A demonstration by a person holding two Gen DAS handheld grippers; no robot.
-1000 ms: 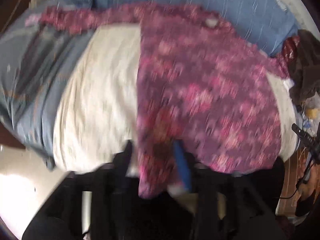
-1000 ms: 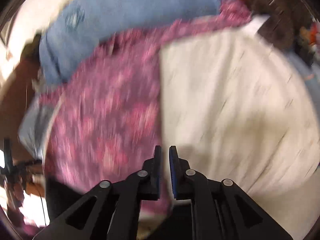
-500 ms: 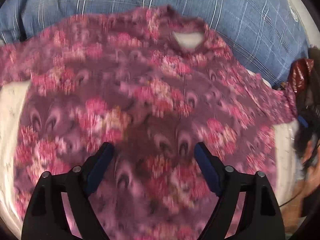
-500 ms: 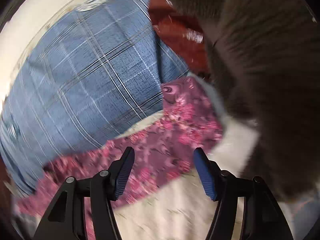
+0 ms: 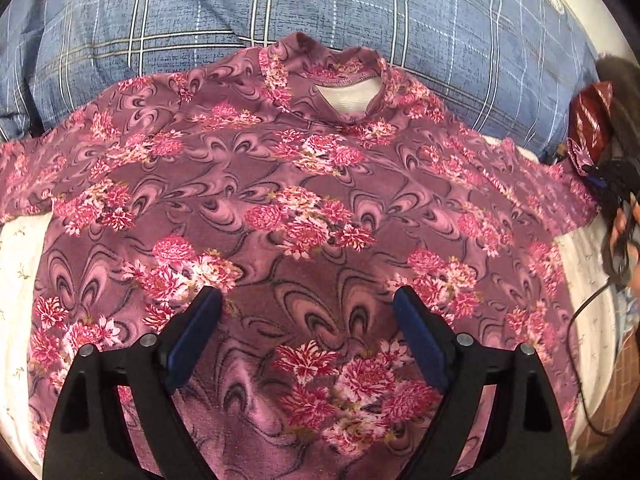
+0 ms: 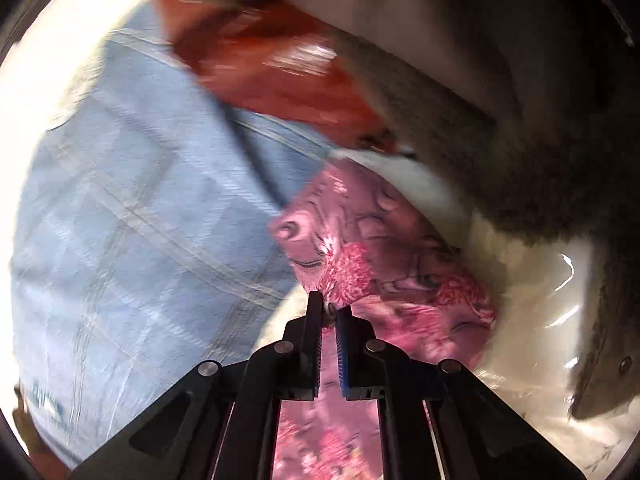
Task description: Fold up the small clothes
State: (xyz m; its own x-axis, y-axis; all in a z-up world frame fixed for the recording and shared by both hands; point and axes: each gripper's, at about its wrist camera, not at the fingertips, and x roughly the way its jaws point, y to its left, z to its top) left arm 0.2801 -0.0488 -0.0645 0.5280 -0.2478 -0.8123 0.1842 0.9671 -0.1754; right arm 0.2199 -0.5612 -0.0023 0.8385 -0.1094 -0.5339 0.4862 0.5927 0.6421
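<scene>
A purple shirt with pink flowers (image 5: 304, 216) lies spread flat on a white sheet (image 5: 20, 264), neck hole toward the far side. My left gripper (image 5: 306, 300) is open and empty, hovering over the lower middle of the shirt. My right gripper (image 6: 329, 308) is shut on the edge of the shirt's right sleeve (image 6: 384, 256). The right gripper also shows at the far right edge of the left wrist view (image 5: 612, 184), by the sleeve end.
A blue plaid pillow (image 5: 280, 4) lies behind the shirt; it also shows in the right wrist view (image 6: 132, 216). A red shiny packet (image 6: 280, 80) and a brown fuzzy cloth (image 6: 540, 140) lie at the right. A black cable (image 5: 588, 308) hangs near the right edge.
The left gripper let go and now hovers open over the spread shirt. The right gripper moved to the right sleeve and closed on it from open.
</scene>
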